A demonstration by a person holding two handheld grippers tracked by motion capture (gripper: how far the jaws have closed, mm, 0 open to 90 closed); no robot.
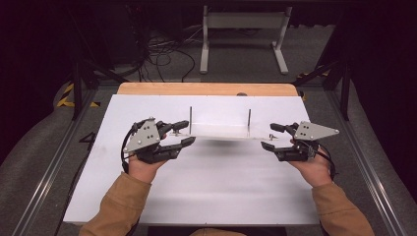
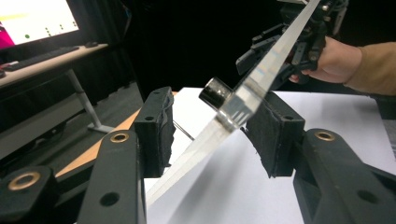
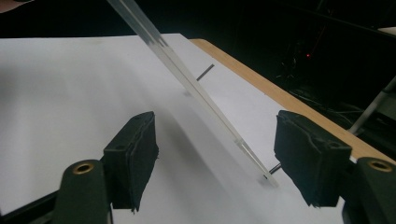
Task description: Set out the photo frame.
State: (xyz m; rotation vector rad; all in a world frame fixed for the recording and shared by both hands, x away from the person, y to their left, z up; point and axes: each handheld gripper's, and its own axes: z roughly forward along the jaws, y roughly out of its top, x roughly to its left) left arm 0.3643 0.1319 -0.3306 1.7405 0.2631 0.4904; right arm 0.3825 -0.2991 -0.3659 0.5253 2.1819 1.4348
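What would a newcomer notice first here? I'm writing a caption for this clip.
A clear plate spans mid-table between the left gripper and the right gripper; both stand open around its ends. Two thin metal pins rise upright beside it from the white table.

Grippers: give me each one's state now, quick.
Left gripper: open; the clear plate passes between its jaws, pads apart from it.
Right gripper: open; the plate's end lies between its jaws, ungripped.

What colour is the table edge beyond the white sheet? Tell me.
Light wood-brown; the table edge shows best in the high view, along the far side of the white sheet.
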